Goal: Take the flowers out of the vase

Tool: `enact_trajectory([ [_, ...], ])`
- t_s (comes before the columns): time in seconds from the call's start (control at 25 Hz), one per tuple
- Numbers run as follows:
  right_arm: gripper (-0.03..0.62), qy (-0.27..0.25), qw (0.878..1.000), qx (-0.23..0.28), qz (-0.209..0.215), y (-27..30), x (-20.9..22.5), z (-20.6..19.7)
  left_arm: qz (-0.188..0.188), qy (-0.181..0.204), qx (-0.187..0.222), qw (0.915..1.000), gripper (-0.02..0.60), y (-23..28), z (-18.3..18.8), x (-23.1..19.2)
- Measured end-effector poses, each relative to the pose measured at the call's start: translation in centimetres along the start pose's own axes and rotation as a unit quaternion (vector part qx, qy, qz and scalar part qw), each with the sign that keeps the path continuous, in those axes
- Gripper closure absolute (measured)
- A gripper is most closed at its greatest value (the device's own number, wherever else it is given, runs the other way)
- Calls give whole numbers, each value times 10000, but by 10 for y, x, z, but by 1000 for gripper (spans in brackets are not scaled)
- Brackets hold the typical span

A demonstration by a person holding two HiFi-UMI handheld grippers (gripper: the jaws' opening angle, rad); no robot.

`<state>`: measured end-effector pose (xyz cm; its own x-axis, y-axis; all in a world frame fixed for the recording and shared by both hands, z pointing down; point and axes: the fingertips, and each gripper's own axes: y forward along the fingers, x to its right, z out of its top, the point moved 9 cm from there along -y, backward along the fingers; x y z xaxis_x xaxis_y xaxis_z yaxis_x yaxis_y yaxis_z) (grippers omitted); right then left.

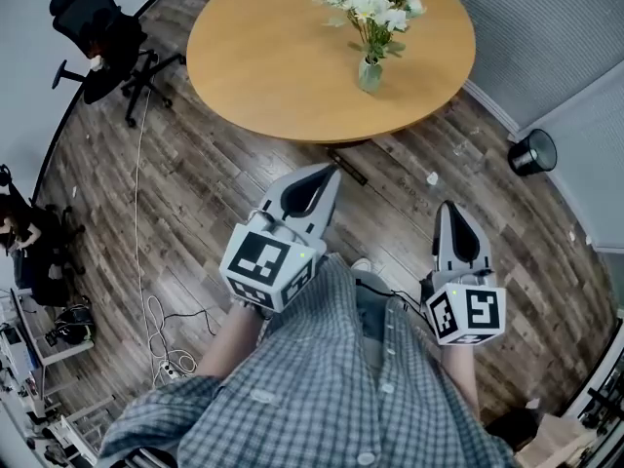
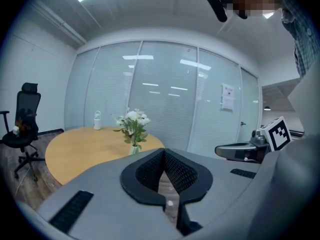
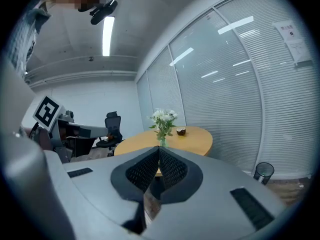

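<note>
1. Head view, far left: a black office chair (image 1: 102,37) on castors stands on the plank floor, well apart from the table (image 1: 283,76). You need nothing there.
2. The table is round with a smooth, pale wood top, mostly bare. You stand short of its near edge, so I judge the step in hand to be the approach.
3. Your left gripper (image 1: 330,174) hangs over the floor and points at the table. Its jaws are clenched together with nothing between them. Open them before you reach in.
4. The flowers (image 1: 375,3) are white blooms with green leaves on thin stems. They stand upright in a small, narrow vase (image 1: 370,73) of pale greenish glass, on the far right part of the table top.
5. That vase looks light and likely to tip. Steady it low on the glass with one gripper, close the other on the bunched stems just above the rim, then lift straight up.
6. Your right gripper (image 1: 450,206) is likewise closed tight and empty. Its dark mesh-textured pads (image 3: 170,166) sit in a smooth grey shell, and should grip the stems without crushing if you close gently.
7. Far right, a round black bin (image 1: 531,152) sits by the slatted wall.
</note>
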<state>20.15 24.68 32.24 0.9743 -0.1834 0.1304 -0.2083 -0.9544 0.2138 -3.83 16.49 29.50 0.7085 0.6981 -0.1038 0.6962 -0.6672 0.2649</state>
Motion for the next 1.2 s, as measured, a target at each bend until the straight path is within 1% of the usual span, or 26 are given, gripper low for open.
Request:
enact_trajectory([
  [0.4,583,-111,9997,49,202,14,20,8,261,162,100,9995,574,19,10,4],
  [0.56,583,5,9998,20,212,24,26,8,315,251,107,9991,574,24,12,2],
  [0.76,583,-11,9996,16,291,46,22,13,336,151,115,9993,574,30,12,-17],
  [0.92,583,-29,9996,-40,280,65,22,18,367,132,65,9992,574,47,16,-35],
  [1.2,583,-35,9998,-118,183,108,24,27,204,156,-61,9997,574,84,20,-70],
])
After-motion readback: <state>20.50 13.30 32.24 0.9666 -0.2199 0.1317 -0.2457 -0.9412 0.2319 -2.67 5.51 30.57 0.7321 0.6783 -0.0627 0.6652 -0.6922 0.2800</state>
